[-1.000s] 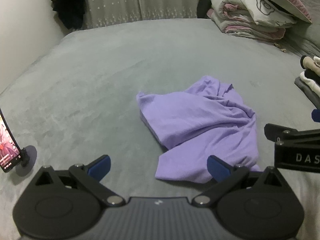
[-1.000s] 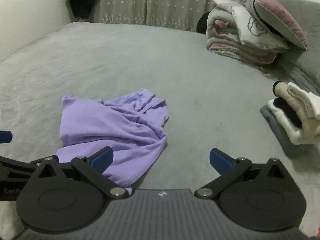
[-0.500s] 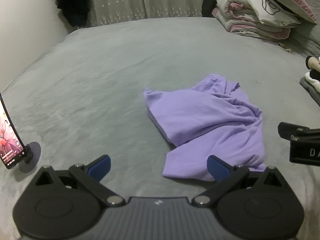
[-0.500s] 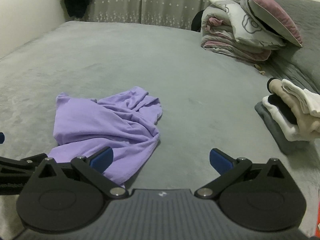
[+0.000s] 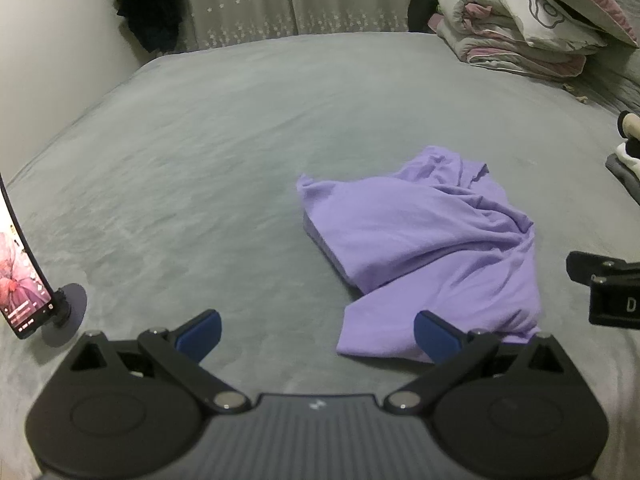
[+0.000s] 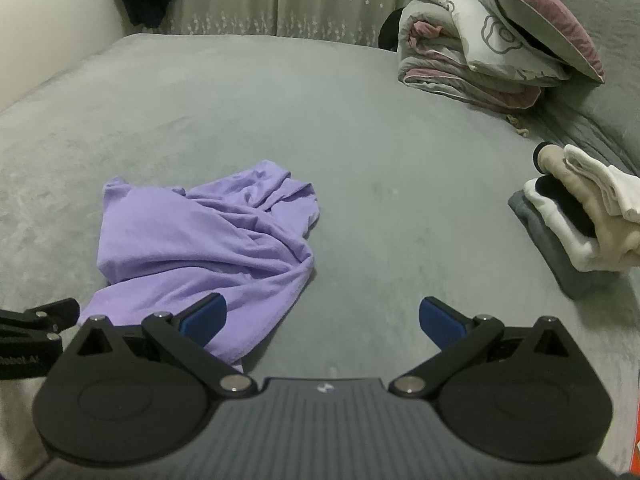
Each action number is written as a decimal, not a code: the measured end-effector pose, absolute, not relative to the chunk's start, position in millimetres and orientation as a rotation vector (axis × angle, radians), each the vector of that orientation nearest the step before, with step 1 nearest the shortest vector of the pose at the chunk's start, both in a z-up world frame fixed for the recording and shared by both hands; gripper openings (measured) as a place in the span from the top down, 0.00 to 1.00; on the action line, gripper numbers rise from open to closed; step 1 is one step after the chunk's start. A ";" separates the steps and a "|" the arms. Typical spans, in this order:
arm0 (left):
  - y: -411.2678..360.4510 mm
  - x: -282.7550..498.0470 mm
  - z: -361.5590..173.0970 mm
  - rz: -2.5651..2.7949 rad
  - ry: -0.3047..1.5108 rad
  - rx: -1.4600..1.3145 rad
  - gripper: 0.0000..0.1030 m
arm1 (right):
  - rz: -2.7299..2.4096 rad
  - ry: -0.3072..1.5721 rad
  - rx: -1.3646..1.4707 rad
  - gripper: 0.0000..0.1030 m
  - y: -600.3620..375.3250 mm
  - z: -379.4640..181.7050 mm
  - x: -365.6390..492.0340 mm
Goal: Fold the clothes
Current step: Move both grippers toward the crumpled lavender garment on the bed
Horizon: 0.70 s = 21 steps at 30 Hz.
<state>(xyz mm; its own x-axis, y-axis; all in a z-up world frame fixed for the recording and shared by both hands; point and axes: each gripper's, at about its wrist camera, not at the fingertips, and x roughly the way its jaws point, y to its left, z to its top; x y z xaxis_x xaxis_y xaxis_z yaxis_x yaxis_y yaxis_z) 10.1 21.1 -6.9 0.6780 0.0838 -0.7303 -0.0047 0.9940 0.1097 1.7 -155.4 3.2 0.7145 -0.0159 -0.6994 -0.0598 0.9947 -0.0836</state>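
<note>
The purple garment [image 5: 428, 248] lies crumpled on the grey bed [image 5: 224, 152], bunched into ridges along its right side with one corner poking out to the left and a flap trailing toward the near edge. Over the last second both handheld tools have drawn back and swung a little: the cloth now sits further from each camera and more toward the middle of the bed, and the other tool's black body has slid almost out of each view. The left gripper [image 5: 316, 334] hangs just short of the near flap, its blue pads spread wide with nothing between them. The right gripper [image 6: 322, 320] is the same, jaws apart and empty, its left pad [image 6: 204, 316] over the trailing hem without clearly touching it. From where I stand this looks like a pause to size up the heap; no folding has begun, and the cloth needs spreading flat first. Off to the right a stack of folded clothes [image 6: 580, 220] waits near the bedding pile [image 6: 480, 52], and a lit phone [image 5: 20, 272] stands propped at the left
</note>
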 end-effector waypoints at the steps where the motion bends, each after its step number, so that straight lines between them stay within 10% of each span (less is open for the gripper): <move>1: 22.2 10.8 -7.2 0.052 0.825 0.100 0.00 | 0.025 0.778 -0.101 0.00 -155.6 2.3 2.0; 21: 36.7 27.4 -54.8 0.091 0.984 0.176 0.00 | 0.077 1.014 -0.068 0.00 -162.0 -42.9 23.9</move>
<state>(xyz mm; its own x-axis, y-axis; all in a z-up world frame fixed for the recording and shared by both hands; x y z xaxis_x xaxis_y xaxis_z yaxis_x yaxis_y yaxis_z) 27.4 36.7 -54.8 0.5511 0.1563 -0.8197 0.0025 0.9820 0.1889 23.9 -162.0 -42.9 0.5260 0.0330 -0.8498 -0.0963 0.9951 -0.0209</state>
